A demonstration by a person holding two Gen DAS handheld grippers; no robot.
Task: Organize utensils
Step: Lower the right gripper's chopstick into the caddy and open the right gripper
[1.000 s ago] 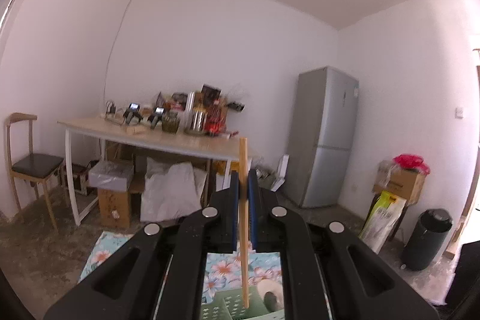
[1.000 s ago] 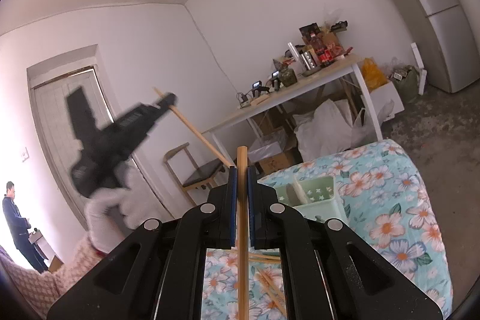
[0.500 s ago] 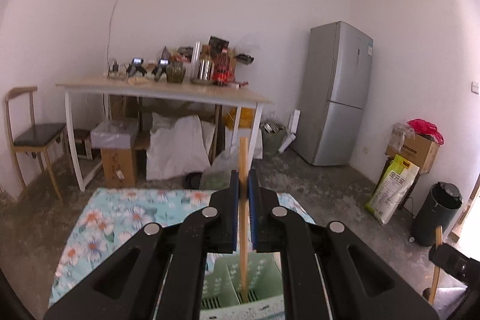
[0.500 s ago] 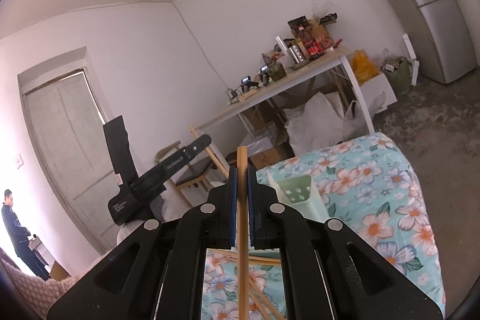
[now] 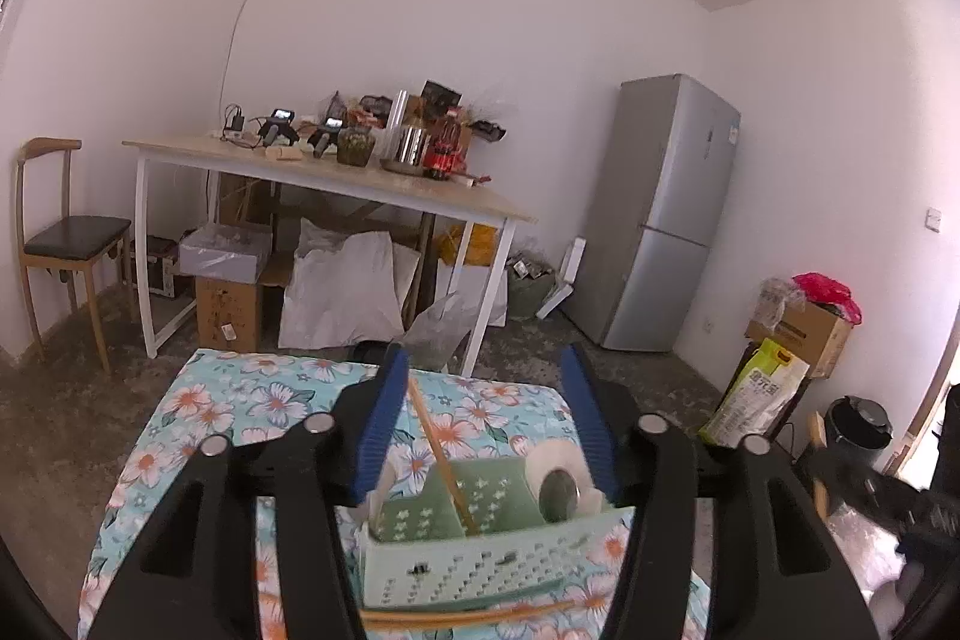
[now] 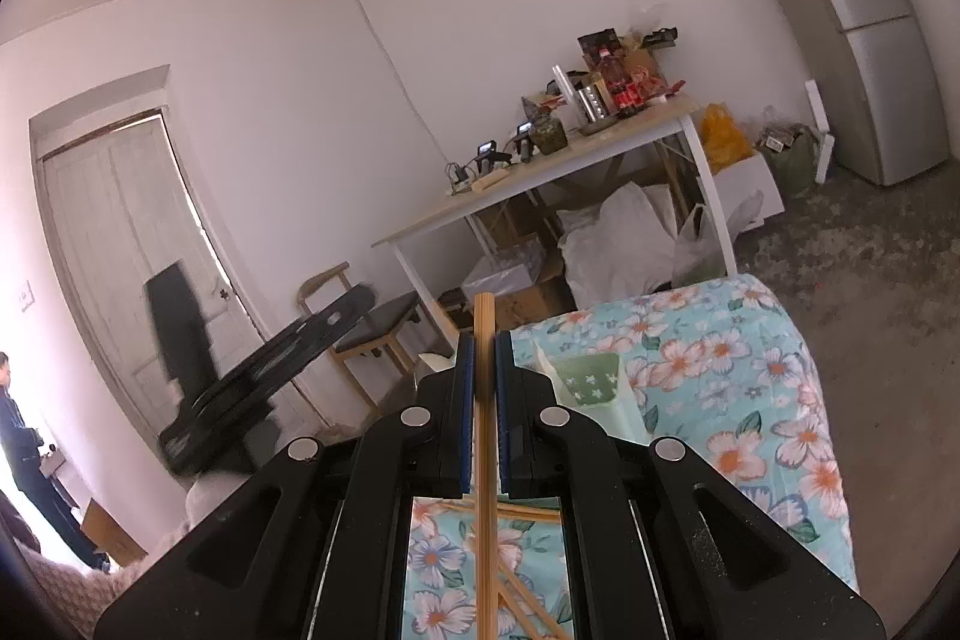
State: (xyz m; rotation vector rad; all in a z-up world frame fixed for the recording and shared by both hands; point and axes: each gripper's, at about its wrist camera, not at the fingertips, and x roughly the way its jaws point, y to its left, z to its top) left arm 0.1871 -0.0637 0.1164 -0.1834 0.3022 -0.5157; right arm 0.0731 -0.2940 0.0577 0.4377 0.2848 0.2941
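Left gripper (image 5: 486,412), frame center: jaws opening, chopstick (image 5: 441,463) leaning free inside green basket (image 5: 480,556). Right gripper (image 6: 485,388): jaws pinching second chopstick (image 6: 485,460), upright, center frame.

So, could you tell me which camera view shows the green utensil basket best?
The left wrist view: the green utensil basket sits between the opening left gripper jaws, with a released chopstick leaning inside. The right wrist view shows only one corner of it, behind the right gripper.

Pale green basket (image 5: 474,559) — star-dotted dividers; turquoise cloth (image 5: 240,400) — white-and-orange flowers; tan chopstick (image 6: 485,436); grey fridge (image 5: 660,214).
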